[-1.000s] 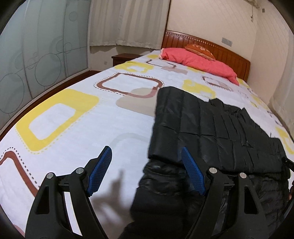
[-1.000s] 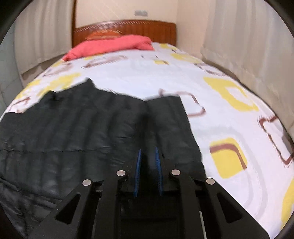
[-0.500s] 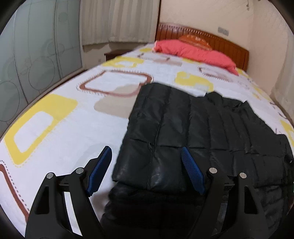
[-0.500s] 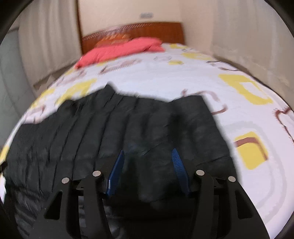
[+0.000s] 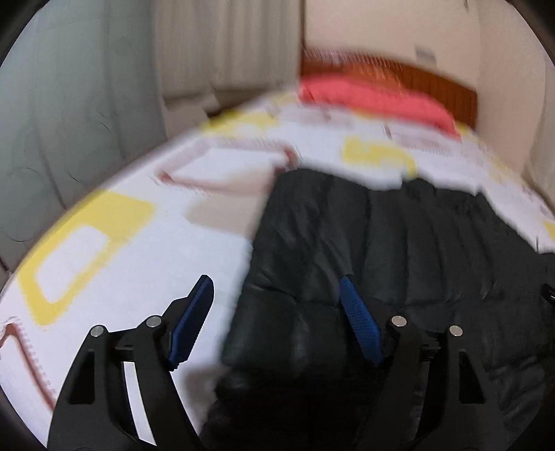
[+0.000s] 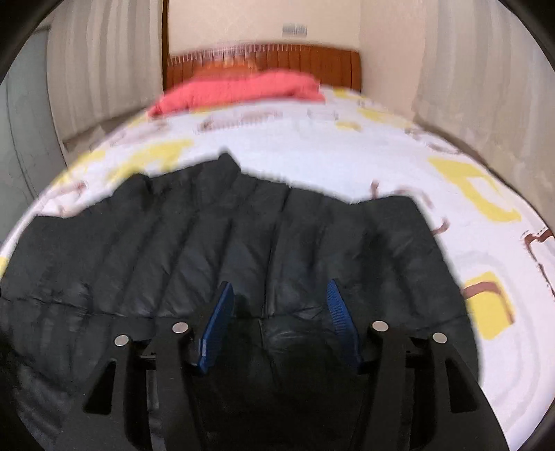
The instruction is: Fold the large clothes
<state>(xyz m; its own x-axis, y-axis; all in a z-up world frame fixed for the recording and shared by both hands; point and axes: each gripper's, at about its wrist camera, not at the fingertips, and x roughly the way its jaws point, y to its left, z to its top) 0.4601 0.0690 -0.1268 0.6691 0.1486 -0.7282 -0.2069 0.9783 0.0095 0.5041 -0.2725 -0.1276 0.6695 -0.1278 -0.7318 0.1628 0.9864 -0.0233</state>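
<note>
The black quilted down jacket (image 6: 242,249) lies partly folded on the patterned bedsheet (image 6: 347,163), its upper layer doubled toward the bed's near end. Left gripper (image 5: 274,322) and right gripper (image 6: 277,319) hover above it, jaws spread wide, holding nothing. Risk: the puffy, slippery layers may spring back or slide apart, spoiling the fold.

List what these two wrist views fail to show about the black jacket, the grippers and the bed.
- Black quilted puffer jacket: its near end runs behind the left gripper and off the bottom edge, left wrist view; same behind the right gripper.
- White patterned bed cover: motion blur smears its print, both views.
- Small grey wall plate: too small and blurred to identify.
- Jacket's zip or front: not discernible.
</note>
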